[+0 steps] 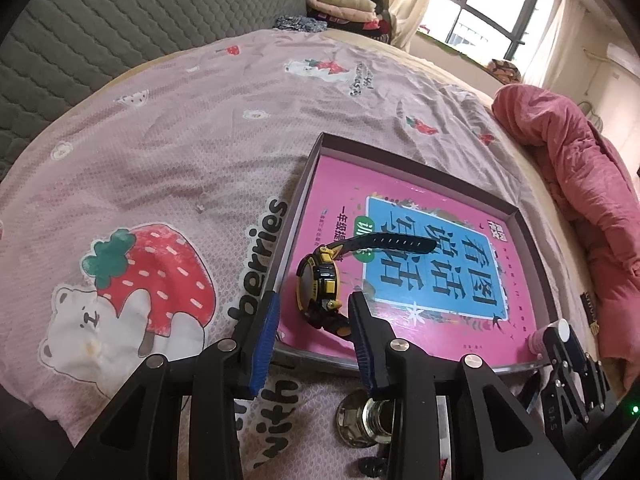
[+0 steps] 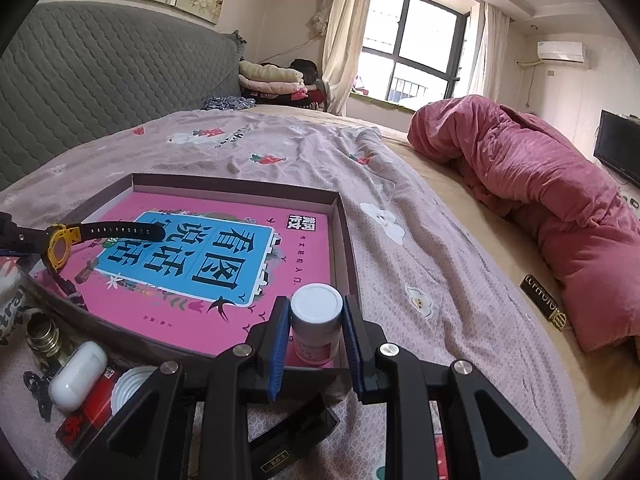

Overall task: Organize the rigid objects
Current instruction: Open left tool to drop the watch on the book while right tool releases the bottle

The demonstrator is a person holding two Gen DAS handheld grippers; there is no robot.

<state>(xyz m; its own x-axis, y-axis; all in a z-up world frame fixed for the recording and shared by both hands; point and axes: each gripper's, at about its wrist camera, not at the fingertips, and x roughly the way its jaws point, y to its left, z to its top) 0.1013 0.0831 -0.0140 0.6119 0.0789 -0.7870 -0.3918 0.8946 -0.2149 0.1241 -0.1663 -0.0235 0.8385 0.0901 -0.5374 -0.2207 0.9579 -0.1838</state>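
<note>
Watch (image 1: 320, 284) between spread left gripper (image 1: 314, 312) fingers, bottle (image 2: 316, 326) clamped by right gripper (image 2: 316, 320)

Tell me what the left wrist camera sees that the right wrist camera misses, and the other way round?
Only the left view shows the printed red strawberry with a white bear on the bedsheet, and the left tongs open around the watch.

Only the right view shows the small white-capped pink bottle between the right tongs, the white oval earbud case, the dark flat-screen television and the white wall air conditioner.

Both show the yellow-and-black wristwatch lying on the pink book inside the shallow brown cardboard tray, and the rumpled pink quilt.
</note>
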